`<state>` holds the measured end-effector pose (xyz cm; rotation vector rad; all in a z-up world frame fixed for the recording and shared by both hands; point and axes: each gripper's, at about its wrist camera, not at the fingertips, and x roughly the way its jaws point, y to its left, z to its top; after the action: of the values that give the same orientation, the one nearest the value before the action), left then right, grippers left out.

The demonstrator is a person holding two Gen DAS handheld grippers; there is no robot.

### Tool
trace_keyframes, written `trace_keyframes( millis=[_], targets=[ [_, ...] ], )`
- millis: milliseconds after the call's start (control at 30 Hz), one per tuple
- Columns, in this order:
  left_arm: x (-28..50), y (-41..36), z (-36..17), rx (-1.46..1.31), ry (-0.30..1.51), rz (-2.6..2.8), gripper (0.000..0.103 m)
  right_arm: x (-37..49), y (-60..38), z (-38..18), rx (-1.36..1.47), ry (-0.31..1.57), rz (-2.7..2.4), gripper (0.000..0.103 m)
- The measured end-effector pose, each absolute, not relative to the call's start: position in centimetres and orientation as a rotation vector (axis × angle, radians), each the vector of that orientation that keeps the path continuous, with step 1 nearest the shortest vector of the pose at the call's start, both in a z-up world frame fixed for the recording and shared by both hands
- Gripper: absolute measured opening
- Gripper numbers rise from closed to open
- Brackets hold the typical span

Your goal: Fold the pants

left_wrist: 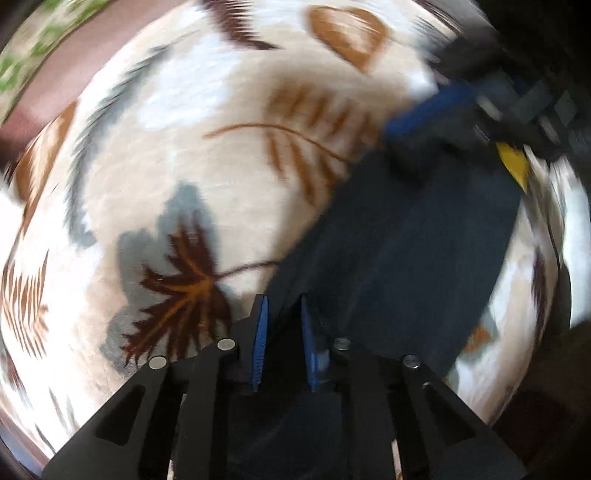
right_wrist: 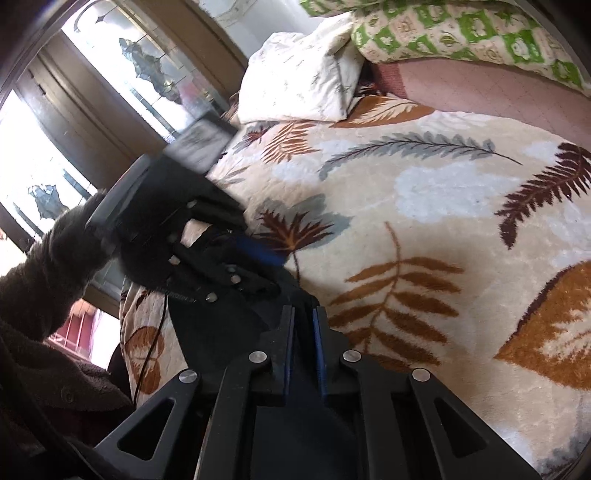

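Note:
Dark navy pants (left_wrist: 406, 251) lie on a leaf-patterned blanket and stretch between my two grippers. In the left wrist view, my left gripper (left_wrist: 282, 301) points down at the bed. Its blue pads (left_wrist: 260, 339) stand close together with the edge of the pants pinched between them. My right gripper (left_wrist: 424, 125) is blurred at the pants' far end, upper right. In the right wrist view, the right gripper (right_wrist: 302, 312) is shut on dark pants cloth (right_wrist: 214, 332). The left gripper (right_wrist: 258, 254) shows just ahead of it to the left, blurred and held by a dark-sleeved hand (right_wrist: 55, 258).
The cream blanket (right_wrist: 443, 221) with brown and grey leaves covers the bed. A white pillow (right_wrist: 303, 74) and a green patterned quilt (right_wrist: 461, 33) lie at the far end. Windows (right_wrist: 33, 166) stand to the left, and a thin black cable (right_wrist: 155, 332) hangs over the bed's edge.

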<state>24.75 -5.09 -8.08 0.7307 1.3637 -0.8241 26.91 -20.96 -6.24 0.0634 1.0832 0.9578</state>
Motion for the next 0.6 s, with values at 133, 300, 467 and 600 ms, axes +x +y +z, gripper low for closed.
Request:
trace_keyframes(
  millis=[133,300,467,600],
  targets=[
    [25.7,-4.8,-8.5,0.742,1.386,-0.836,0.033,27.0,-20.6,-6.5,0.059,1.109,0.961,0.010],
    [27.4,-4.5,-8.9,0.713,1.432,-0.793,0.051,28.1,-19.9,-8.5,0.043,1.182,0.922,0.014],
    [24.4,-4.6,-8.5,0.675,1.388,-0.724,0.015,28.0,-18.5,-9.7,-0.071,1.181,0.905,0.006],
    [21.8,-5.2,-7.7,0.723,1.325,-0.683,0.006,27.7,-19.2,-8.4,-0.036,1.112,0.913,0.003]
  ],
)
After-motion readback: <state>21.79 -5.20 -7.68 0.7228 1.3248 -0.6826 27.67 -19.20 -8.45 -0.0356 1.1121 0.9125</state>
